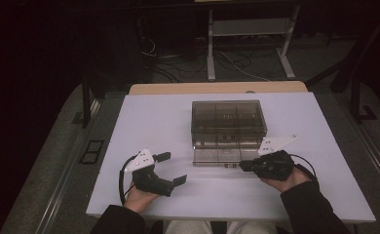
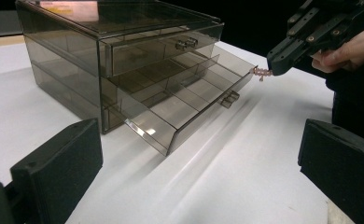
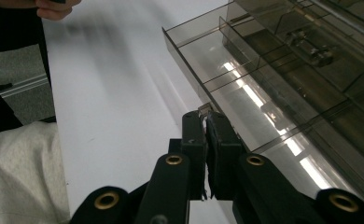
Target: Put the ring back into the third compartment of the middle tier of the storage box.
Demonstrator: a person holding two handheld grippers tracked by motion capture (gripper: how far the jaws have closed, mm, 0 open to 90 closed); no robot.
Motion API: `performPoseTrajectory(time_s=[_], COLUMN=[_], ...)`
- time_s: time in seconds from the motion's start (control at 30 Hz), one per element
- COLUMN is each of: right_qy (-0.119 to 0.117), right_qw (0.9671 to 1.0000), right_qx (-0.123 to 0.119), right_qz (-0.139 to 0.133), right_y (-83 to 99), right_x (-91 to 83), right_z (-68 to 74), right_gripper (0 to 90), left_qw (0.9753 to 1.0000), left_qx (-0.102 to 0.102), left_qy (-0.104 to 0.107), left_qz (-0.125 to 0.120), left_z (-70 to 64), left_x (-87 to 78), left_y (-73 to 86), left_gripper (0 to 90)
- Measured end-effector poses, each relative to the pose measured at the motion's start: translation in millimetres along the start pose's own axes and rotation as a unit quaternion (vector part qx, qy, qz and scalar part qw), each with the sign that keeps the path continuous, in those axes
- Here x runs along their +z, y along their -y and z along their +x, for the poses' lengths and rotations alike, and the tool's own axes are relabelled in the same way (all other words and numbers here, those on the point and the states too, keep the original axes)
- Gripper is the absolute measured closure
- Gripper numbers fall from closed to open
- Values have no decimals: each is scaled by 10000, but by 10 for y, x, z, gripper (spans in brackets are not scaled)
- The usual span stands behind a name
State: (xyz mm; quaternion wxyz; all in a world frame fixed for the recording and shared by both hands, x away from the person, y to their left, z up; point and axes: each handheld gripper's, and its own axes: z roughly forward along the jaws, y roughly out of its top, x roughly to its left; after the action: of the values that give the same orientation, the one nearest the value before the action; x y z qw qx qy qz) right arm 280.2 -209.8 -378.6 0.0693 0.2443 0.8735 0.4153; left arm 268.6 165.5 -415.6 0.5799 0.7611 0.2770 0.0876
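Left gripper view: right gripper pinches a small pink piece over the open drawer; slip risk. Left gripper gapes empty.

Smoky grey box, white table, black grippers

Drawer box see-thru smoke-grey; table plain white w/ tan far edge; both grippers' jaws matt black, brass rivets on right gripper; plates white-grey; sleeves black; small pinkish-copper piece.
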Motion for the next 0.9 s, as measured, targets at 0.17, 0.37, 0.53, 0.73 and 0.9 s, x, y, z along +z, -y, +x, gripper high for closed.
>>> performPoseTrajectory(time_s=[0.17,0.37,0.53,0.73,0.9], right_qy=[31,44,57,100,142], right_qw=[10000,10000,9999,9998,9996], right_qx=[21,15,14,24,44], right_qz=[-63,-76,-99,-154,-226], right_y=[-14,-25,-34,-54,-79], right_x=[-44,-63,-75,-104,-132], right_z=[-23,-40,-66,-107,-140], right_gripper=[854,854,854,854,854], left_qw=[10000,10000,10000,10000,10000], left_qx=[4,-15,-25,-20,-17], left_qy=[0,-21,-39,-47,-47], left_qz=[4,-23,-25,-28,-28], left_z=[1,-1,3,5,5], left_x=[0,-11,-17,-19,-18], left_y=[1,2,2,2,2], left_gripper=[0,0,0,0,0])
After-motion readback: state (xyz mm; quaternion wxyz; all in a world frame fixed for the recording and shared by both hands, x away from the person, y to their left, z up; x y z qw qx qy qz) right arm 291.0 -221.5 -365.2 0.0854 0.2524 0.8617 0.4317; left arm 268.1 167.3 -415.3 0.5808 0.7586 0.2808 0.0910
